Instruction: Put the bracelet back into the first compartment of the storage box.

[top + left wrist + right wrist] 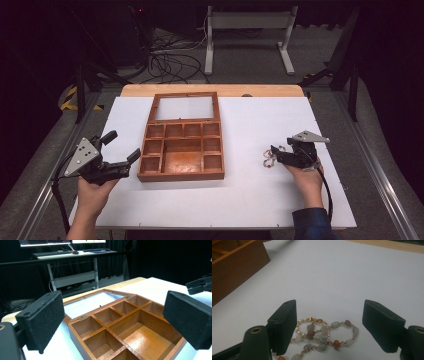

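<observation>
Your right gripper (pixel 273 152) sits low over the white table (pixel 250 195) at its right side, jaws spread wide with nothing pinched between them. In the right gripper view, a beaded bracelet (pixel 324 336) of grey, cream and rust-coloured stones on a gold chain lies coiled on the white surface between those jaws, closer to the left one, touching neither pad as far as you can see. Your left gripper (pixel 122 147) hovers at the table's left edge, just beside the wooden jewellery box (pixel 182 150), its jaws also wide apart and empty. The box lies open in the middle of the table, its glass-paned lid (pixel 185 106) folded back flat, its compartments bare. The bracelet is well apart from the box, off to its right
</observation>
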The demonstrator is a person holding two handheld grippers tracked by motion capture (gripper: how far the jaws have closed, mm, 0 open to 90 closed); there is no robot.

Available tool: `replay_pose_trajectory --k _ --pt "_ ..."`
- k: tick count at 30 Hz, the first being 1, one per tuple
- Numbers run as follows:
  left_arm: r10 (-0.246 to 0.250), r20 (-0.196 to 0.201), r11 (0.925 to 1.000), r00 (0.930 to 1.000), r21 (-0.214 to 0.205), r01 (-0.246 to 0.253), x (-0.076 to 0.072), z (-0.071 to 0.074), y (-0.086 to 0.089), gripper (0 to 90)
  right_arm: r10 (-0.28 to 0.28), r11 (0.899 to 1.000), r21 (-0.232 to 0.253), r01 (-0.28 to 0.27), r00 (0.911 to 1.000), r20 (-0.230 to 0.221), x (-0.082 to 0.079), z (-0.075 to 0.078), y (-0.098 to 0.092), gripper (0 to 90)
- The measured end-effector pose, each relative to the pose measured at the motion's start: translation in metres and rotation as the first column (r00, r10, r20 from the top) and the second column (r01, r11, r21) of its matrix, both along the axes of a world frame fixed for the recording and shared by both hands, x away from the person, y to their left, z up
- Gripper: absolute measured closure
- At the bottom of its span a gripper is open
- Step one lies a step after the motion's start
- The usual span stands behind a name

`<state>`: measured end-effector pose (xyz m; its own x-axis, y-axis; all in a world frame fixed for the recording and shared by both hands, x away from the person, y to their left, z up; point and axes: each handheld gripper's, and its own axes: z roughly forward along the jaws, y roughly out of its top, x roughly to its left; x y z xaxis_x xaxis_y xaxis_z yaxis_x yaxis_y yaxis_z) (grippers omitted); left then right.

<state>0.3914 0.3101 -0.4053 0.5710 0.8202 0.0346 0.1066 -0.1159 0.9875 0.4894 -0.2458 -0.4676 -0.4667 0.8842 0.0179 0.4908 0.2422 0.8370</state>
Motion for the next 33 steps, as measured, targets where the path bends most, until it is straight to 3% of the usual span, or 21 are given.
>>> replay_pose_trajectory --k 15,27,33 --pt "-0.004 -0.011 1.0 0.9999 0.005 0.004 0.001 -0.001 0.0 4.6 -0.038 0.998 -0.048 0.034 0.9961 -0.08 0.005 -0.015 0.011 43.8" --pt "-0.001 -0.019 1.0 0.9998 0.006 0.001 0.003 -0.002 0.001 4.7 -0.071 0.995 -0.074 0.062 0.9902 -0.12 0.009 -0.024 0.02 52.1" --pt "-0.003 -0.022 1.0 0.9998 0.004 0.003 0.003 -0.003 0.0 4.7 -0.103 0.991 -0.091 0.093 0.9877 -0.117 0.006 -0.024 0.025 57.9"
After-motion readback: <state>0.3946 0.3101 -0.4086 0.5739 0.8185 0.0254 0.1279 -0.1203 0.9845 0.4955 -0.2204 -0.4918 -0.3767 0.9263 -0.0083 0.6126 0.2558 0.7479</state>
